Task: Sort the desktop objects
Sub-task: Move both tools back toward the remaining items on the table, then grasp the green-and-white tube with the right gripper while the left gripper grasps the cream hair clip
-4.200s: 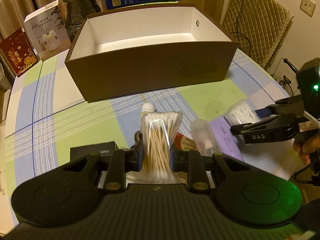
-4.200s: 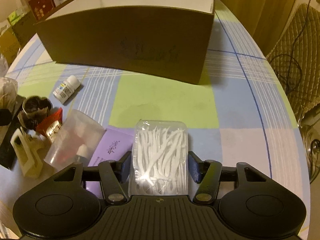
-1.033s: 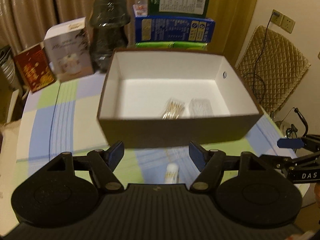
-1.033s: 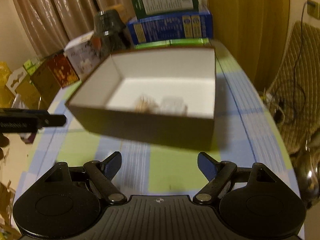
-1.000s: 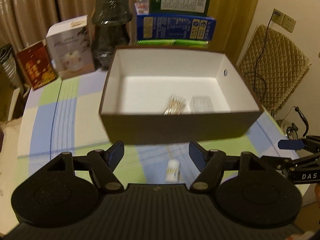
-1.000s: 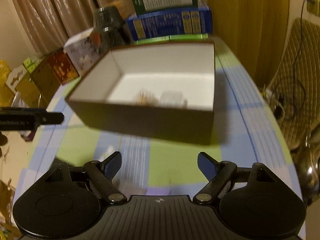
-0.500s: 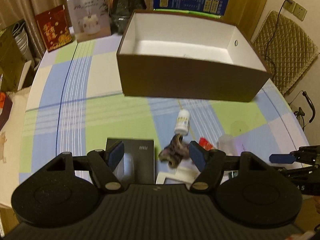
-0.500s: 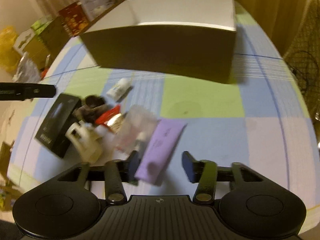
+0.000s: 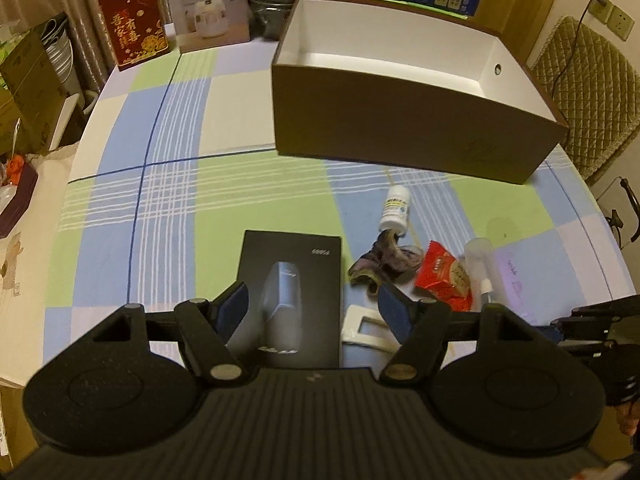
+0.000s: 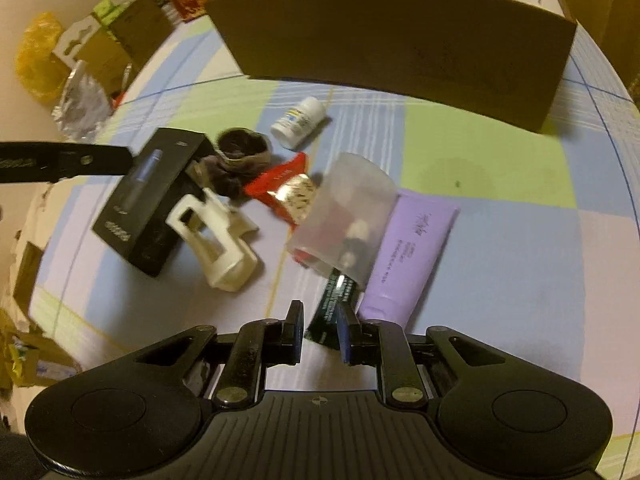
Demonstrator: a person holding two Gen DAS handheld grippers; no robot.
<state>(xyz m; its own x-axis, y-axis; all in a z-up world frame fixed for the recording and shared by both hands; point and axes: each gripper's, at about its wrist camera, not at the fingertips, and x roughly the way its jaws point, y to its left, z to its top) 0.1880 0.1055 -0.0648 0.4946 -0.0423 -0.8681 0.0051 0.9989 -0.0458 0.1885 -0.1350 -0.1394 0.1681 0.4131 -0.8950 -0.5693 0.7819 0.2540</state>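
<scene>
Hovering over the clutter, our left gripper (image 9: 310,304) gapes above the black box (image 9: 294,296); our right gripper (image 10: 319,330) has just been closing, apparently around the dark tube (image 10: 334,304).

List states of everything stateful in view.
left gripper, open, above the black box.
right gripper, shut, jaws just closed; dark item at its tips, grip unclear.
brown box, open-topped, upright.
white bottle, capped, on its side.
black box, closed, lying flat.
purple tube, lying flat.
</scene>
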